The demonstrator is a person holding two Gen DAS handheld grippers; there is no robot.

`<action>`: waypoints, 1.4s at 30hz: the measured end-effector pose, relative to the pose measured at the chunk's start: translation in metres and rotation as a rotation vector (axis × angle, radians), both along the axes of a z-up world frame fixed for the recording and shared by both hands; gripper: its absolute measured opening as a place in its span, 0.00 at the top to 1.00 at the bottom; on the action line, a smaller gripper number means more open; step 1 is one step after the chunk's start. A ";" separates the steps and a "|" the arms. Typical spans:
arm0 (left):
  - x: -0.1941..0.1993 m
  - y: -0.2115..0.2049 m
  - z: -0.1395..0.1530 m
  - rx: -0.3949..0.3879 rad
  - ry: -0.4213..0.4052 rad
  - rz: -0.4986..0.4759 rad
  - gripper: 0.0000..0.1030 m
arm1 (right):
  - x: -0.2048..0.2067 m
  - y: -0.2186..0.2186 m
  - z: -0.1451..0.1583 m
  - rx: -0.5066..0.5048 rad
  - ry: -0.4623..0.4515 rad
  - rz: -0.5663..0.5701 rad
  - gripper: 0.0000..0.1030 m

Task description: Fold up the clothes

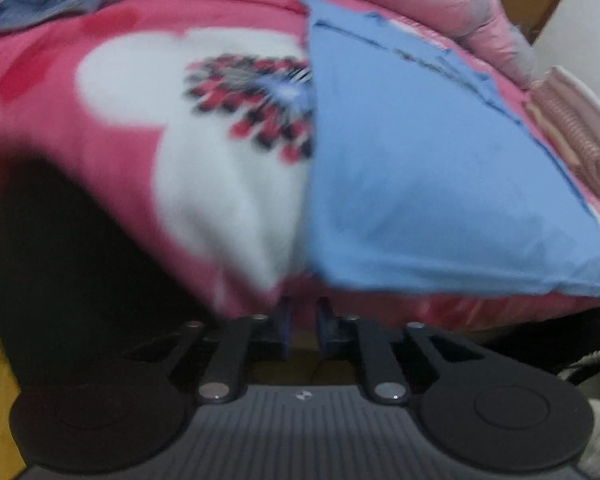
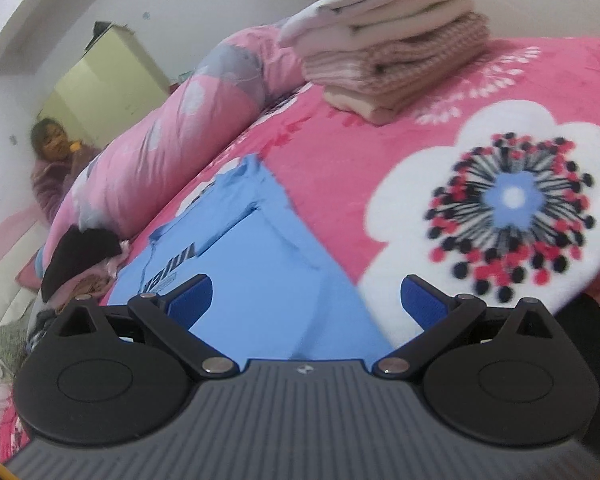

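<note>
A light blue shirt (image 1: 420,180) lies flat on the pink flowered blanket (image 1: 100,120), with dark lettering near its far end. In the left wrist view my left gripper (image 1: 305,308) sits at the bed's near edge, just under the shirt's near left corner. Its blue pads stand a narrow gap apart, and I see no cloth between them; the tips are blurred. In the right wrist view my right gripper (image 2: 308,300) hovers wide open over the blue shirt (image 2: 260,260) near one edge, with nothing between its fingers.
A folded stack of white and pink clothes (image 2: 388,52) stands on the blanket (image 2: 340,160), also in the left view as the folded stack (image 1: 572,140). A rolled pink duvet (image 2: 160,140) lines the far side. Loose clothes (image 2: 84,260) lie by it. A person (image 2: 56,160) sits beyond.
</note>
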State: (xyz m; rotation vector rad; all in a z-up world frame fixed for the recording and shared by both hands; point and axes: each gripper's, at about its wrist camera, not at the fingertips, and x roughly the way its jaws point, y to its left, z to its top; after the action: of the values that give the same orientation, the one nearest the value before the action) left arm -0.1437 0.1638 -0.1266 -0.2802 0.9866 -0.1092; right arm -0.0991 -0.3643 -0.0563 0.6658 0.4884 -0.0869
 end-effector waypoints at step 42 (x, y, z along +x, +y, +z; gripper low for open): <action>0.047 -0.029 0.031 0.093 0.045 0.199 0.00 | 0.018 0.020 -0.018 -0.230 0.233 0.025 0.01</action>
State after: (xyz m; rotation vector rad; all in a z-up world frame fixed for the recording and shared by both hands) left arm -0.0962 0.1350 -0.0959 -0.2947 1.0003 0.1242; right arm -0.0815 -0.3440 -0.0746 0.4253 0.6994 -0.1958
